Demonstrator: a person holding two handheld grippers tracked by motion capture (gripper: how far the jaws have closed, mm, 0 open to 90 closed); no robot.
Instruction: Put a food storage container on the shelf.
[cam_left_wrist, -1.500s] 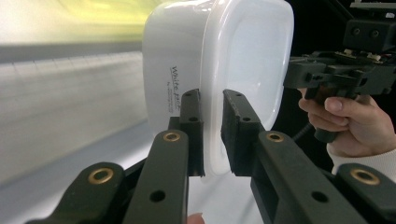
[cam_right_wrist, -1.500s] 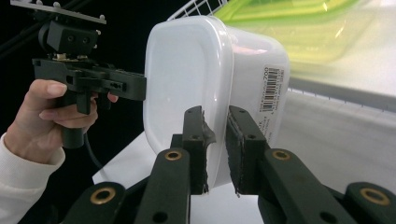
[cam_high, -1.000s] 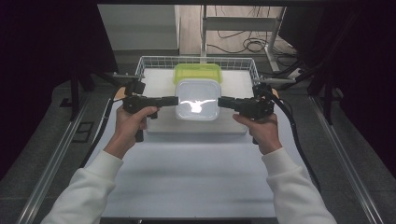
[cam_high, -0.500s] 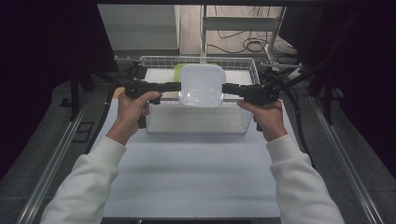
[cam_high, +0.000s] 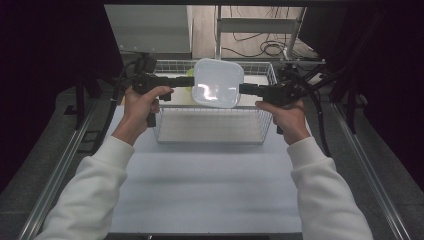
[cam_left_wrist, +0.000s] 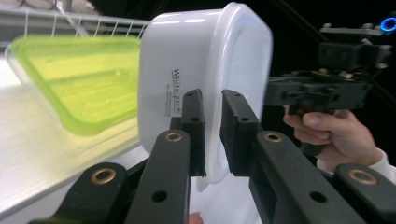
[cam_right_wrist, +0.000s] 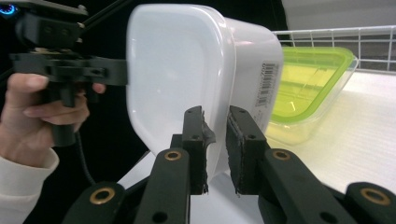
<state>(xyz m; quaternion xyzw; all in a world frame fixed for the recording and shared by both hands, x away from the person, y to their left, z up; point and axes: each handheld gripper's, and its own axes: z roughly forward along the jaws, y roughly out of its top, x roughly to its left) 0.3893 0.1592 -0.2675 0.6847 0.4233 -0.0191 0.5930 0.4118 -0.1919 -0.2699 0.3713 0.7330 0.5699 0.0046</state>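
White table (cam_high: 210, 195) spread across the near and middle ground, with dark surroundings on both flanks. Wire basket (cam_high: 212, 131) standing at the far middle of the table, walls of thin white mesh, its floor bare at the near side. Lime-green lidded container (cam_left_wrist: 74, 84) lying low inside the basket toward its far left part, partly hidden in the high view behind what is being lifted. White plastic container (cam_high: 217, 83) held up in the air above the far part of the basket, tipped so that one broad face turns toward the high camera; small printed lettering on one side wall in the left gripper view, a barcode label on another in the right gripper view. Clear of the green container, which sits lower and behind. Left gripper (cam_high: 189, 81) reaching in level from the left, jaws clenched on the white container's left rim, one pad (cam_left_wrist: 194, 122) outside the wall and one inside. Right gripper (cam_high: 245, 89) reaching in level from the right, likewise clamped on the opposite rim, the wall pinched between its pads (cam_right_wrist: 243, 140). Hands in white sleeves gripping both handles, with black cables trailing away behind the grippers.
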